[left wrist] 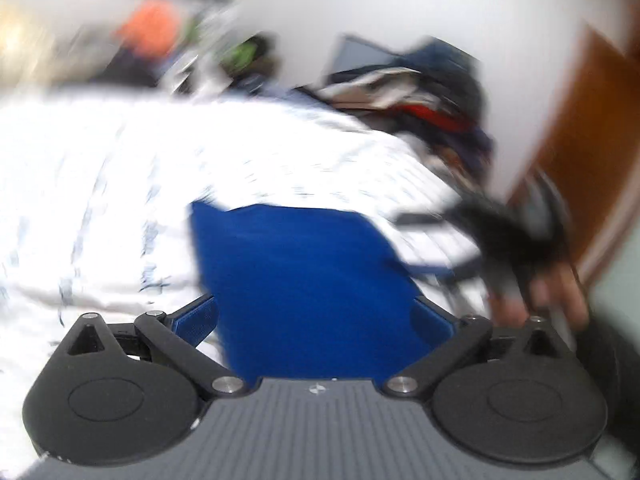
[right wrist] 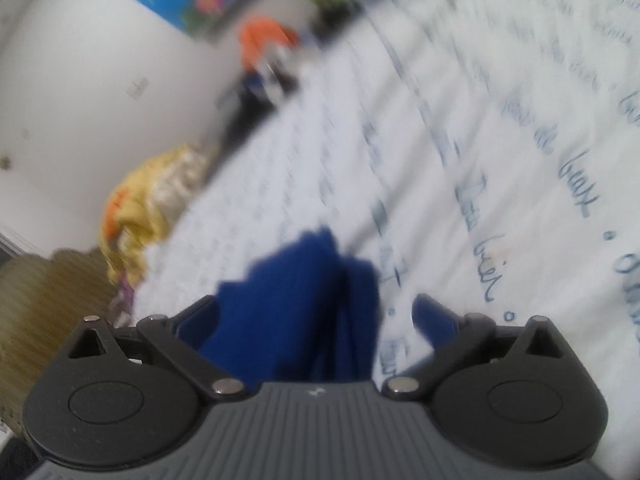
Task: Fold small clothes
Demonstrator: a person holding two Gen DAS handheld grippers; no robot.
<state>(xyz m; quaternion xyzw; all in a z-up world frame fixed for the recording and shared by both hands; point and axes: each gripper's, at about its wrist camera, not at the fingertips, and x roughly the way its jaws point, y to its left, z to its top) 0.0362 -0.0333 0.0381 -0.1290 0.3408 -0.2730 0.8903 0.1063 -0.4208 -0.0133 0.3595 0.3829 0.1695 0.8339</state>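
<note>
A blue garment (left wrist: 304, 280) is seen spread between the wide-parted fingers of the left gripper (left wrist: 316, 320), ungripped, on a white script-printed bedsheet (left wrist: 100, 184). Bunched blue cloth is likewise framed by the wide-open right gripper (right wrist: 316, 316); contact cannot be told.

The white bedsheet (right wrist: 500, 128) carries blue handwritten script, too blurred to read with certainty

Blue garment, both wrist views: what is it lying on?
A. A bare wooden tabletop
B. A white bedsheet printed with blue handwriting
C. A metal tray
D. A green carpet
B. The blue garment lies on a white bedsheet with blue cursive script across it; the left wrist view shows the same white printed sheet around the cloth.
</note>
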